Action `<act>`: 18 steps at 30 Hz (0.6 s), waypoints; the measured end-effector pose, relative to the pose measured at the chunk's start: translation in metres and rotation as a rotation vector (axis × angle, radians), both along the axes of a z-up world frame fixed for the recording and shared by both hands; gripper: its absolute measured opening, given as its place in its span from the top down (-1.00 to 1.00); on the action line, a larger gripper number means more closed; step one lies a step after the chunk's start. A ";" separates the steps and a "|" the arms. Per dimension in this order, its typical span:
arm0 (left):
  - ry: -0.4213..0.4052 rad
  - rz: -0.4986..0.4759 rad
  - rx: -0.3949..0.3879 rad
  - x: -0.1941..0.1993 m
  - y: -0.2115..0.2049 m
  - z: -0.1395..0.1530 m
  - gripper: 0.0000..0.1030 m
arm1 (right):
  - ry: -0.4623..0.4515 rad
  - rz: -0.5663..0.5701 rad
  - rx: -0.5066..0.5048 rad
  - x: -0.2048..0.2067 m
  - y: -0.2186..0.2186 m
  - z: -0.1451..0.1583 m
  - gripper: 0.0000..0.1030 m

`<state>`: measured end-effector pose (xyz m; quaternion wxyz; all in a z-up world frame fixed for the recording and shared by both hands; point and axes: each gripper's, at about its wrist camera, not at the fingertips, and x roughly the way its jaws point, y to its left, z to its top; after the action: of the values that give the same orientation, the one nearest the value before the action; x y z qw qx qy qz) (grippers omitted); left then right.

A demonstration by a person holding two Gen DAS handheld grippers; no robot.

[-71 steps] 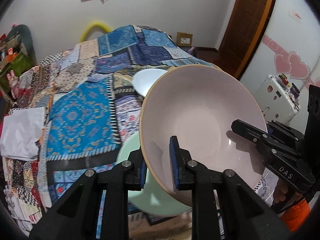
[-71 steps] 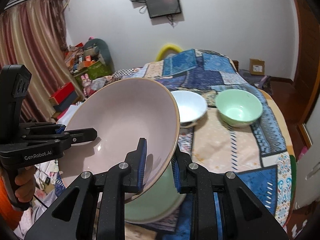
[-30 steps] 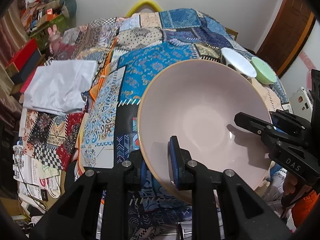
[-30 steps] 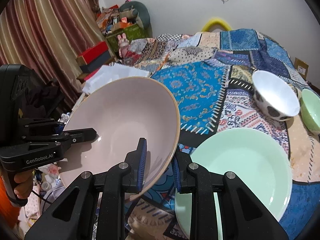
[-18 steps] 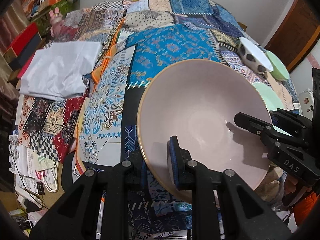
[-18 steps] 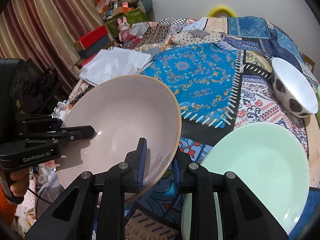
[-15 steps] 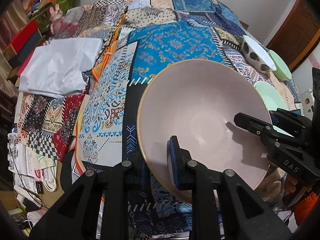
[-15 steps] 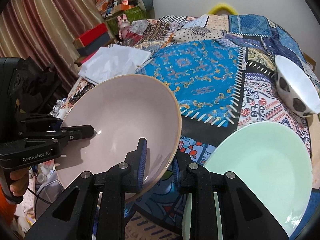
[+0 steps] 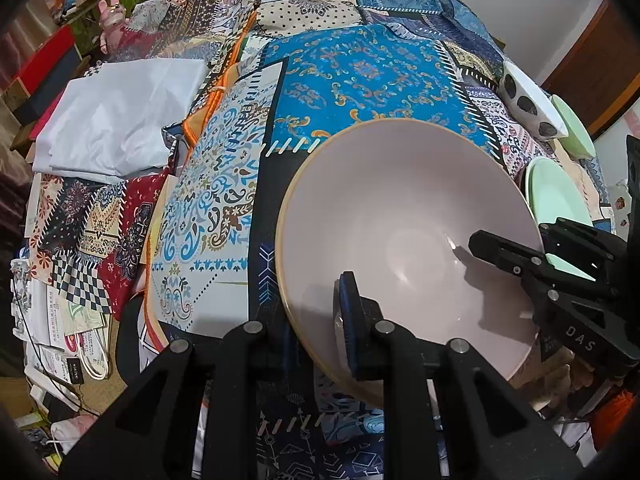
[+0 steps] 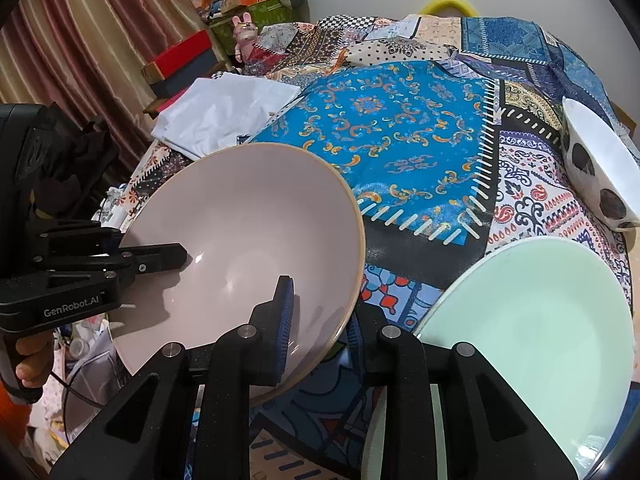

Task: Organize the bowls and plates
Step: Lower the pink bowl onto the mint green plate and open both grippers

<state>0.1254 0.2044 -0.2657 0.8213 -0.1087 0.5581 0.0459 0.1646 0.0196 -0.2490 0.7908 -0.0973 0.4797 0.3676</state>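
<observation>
Two grippers shared one load. The patchwork bedcover spread under everything, soft and uneven, so anything set on it might have rocked or slid. Above its near edge hung the pink bowl, tilted, with no support that the frames showed but the clamps at opposite sides of its rim. The left gripper was closed on the near rim, one pad inside the bowl and one outside; the right gripper pinched the opposite rim the same way. Glazed ceramic held by narrow pads looked likely to slip if either hand twisted or pulled away from the other, and part of the bowl seemed to overhang the bed's edge, so a drop there could have reached the floor. Just to the right lay the mint plate; a careless swing could have knocked rim against rim. Further back stood the spotted bowl, and beyond it the small green bowl, both well apart from the carry.
</observation>
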 end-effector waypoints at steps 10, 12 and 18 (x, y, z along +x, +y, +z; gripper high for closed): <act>-0.046 0.040 0.034 -0.006 0.003 0.022 0.61 | -0.060 -0.023 0.051 -0.002 -0.023 0.028 0.52; -0.063 0.051 0.043 -0.008 0.003 0.031 0.61 | -0.082 -0.032 0.065 -0.003 -0.031 0.037 0.51; -0.118 0.052 0.067 -0.012 -0.009 0.061 0.61 | -0.138 -0.063 0.099 -0.004 -0.056 0.061 0.44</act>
<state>0.1136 0.1958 -0.2048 0.8545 -0.0981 0.5039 0.0793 0.1611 -0.0362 -0.1877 0.8369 -0.0680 0.4081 0.3584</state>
